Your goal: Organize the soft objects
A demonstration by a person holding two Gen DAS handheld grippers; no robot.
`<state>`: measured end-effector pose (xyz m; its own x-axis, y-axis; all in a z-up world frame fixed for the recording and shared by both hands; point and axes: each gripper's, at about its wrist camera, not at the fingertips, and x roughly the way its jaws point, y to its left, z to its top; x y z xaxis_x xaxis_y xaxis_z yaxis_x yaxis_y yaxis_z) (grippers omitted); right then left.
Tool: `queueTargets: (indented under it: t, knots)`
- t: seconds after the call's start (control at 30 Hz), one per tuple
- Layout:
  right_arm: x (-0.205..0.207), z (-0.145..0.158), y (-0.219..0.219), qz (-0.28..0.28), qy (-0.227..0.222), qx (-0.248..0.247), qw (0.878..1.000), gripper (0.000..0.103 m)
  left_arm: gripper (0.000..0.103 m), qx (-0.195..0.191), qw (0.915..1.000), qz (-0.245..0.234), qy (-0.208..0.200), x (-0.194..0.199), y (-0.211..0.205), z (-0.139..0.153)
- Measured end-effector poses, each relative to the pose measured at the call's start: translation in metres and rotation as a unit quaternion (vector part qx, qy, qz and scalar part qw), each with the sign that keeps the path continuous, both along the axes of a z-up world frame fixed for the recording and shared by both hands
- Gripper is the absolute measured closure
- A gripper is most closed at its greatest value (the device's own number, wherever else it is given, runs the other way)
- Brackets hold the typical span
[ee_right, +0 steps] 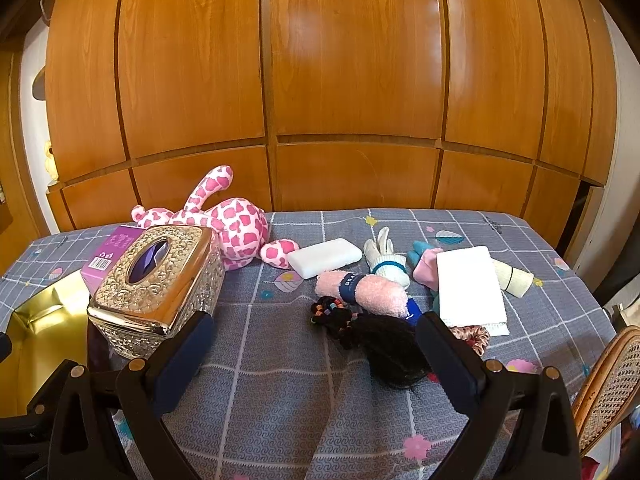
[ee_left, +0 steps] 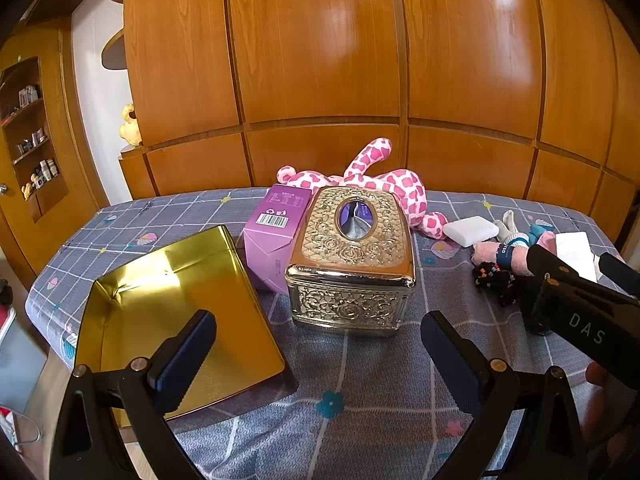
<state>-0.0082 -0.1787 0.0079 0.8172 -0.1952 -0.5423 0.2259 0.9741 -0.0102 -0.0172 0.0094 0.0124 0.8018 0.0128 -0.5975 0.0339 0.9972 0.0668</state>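
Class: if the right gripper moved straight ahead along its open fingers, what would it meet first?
Probably the black hair-tie bundle, lying between the right gripper's open fingers; the rolled pink towel lies just beyond. Depth is uncertain.

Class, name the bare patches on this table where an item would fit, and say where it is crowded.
Bare grey checked cloth lies in front of the ornate silver tissue box, between it and the black hair ties. The far right strip behind the folded white cloth is also free. Around the rolled pink towel it is crowded.
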Motion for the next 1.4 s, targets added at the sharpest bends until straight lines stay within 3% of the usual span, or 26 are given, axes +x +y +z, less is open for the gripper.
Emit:
queueTargets:
  t: [0.77, 1.27, 1.4]
  knots:
    - [0.001, 0.006, -0.045, -0.050, -0.001, -0.006, 0.999, 0.000, 0.000, 0.003, 0.9997, -0.025, 0.005, 0.002, -0.011, 0.003]
    - [0.004, 0.005, -0.129, -0.127, 0.010, 0.031, 0.991, 0.000, 0.000, 0.026, 0.9963, -0.081, 0.006, 0.005, -0.041, 0.006]
    - [0.007, 0.001, -0.155, -0.148, 0.013, 0.053, 0.987, 0.000, 0.000, -0.001, 0.9916, -0.129, 0.015, 0.008, -0.051, 0.008]
